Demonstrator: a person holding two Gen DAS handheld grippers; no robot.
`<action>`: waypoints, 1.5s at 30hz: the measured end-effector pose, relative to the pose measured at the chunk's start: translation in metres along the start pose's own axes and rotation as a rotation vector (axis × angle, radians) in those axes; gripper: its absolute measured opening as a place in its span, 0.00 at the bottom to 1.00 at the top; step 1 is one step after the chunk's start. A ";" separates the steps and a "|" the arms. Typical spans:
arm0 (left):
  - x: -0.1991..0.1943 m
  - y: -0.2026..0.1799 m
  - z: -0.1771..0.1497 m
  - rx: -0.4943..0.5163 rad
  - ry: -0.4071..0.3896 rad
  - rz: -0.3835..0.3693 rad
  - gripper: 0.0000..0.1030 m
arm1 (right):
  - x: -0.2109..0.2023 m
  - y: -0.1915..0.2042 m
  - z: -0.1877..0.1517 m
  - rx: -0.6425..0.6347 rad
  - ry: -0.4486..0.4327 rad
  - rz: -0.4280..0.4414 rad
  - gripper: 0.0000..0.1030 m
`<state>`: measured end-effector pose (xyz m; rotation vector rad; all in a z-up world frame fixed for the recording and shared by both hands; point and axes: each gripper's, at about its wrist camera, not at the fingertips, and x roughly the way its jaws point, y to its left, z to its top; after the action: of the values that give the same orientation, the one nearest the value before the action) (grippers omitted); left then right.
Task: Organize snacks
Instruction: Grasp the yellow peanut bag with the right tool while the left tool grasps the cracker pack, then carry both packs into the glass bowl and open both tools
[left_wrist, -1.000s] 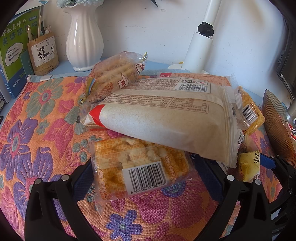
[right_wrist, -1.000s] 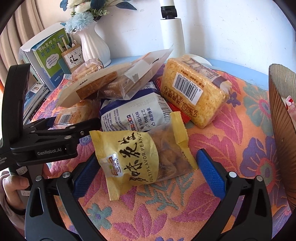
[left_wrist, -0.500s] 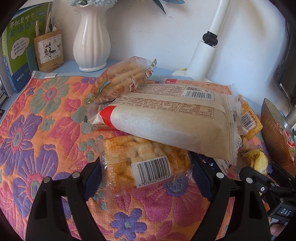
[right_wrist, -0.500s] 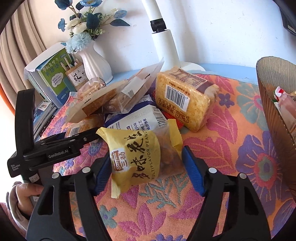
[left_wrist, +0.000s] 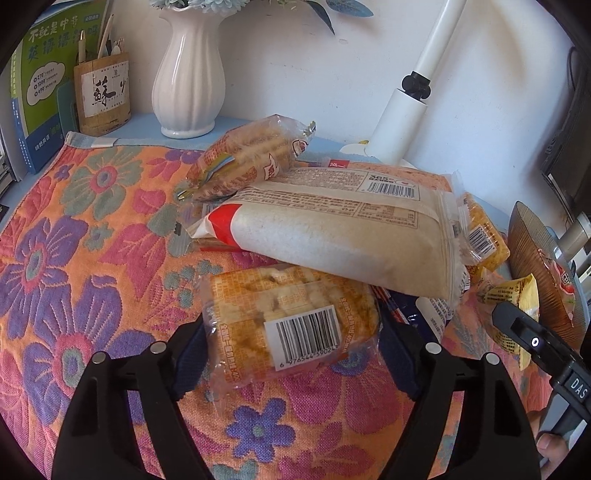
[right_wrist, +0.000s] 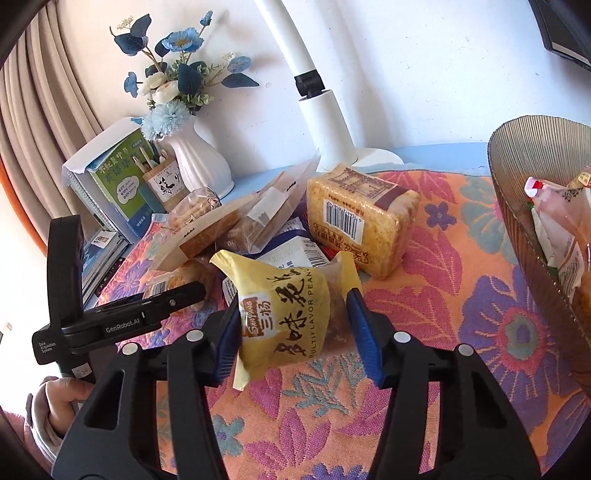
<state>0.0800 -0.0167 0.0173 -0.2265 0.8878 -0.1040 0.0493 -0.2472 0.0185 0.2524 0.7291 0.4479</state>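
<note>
My left gripper (left_wrist: 291, 343) is shut on an orange snack packet with a barcode (left_wrist: 291, 321), held just above the floral cloth (left_wrist: 74, 258). My right gripper (right_wrist: 293, 325) is shut on a yellow peanut bag (right_wrist: 288, 317) and holds it lifted above the cloth. A pile of snacks lies behind: a big white-and-red bag (left_wrist: 340, 236), a biscuit roll (left_wrist: 251, 158), and a yellow rice-cracker block (right_wrist: 358, 218). The ribbed brown basket (right_wrist: 517, 192) stands at the right with packets inside.
A white vase (left_wrist: 188, 81) with blue flowers, a pen holder (left_wrist: 103, 92) and green books (left_wrist: 37, 85) stand at the back left. A white lamp post (right_wrist: 314, 103) rises behind the pile. The left gripper body (right_wrist: 110, 321) shows in the right wrist view.
Both grippers have closed onto their packets and risen. The peanut bag has lifted off the cloth; the orange packet has come up from under the big bag.
</note>
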 end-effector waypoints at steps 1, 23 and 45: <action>-0.004 0.001 -0.003 -0.002 0.004 -0.007 0.76 | -0.001 0.000 0.000 -0.004 -0.008 -0.003 0.53; -0.071 0.019 -0.045 0.008 0.002 0.015 0.76 | -0.053 0.039 -0.014 -0.013 -0.061 0.070 0.53; -0.055 -0.098 0.047 0.188 -0.050 -0.102 0.76 | -0.136 -0.023 0.037 0.070 -0.254 -0.048 0.54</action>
<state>0.0830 -0.0944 0.1107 -0.0982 0.8111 -0.2747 -0.0077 -0.3345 0.1161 0.3503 0.5013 0.3376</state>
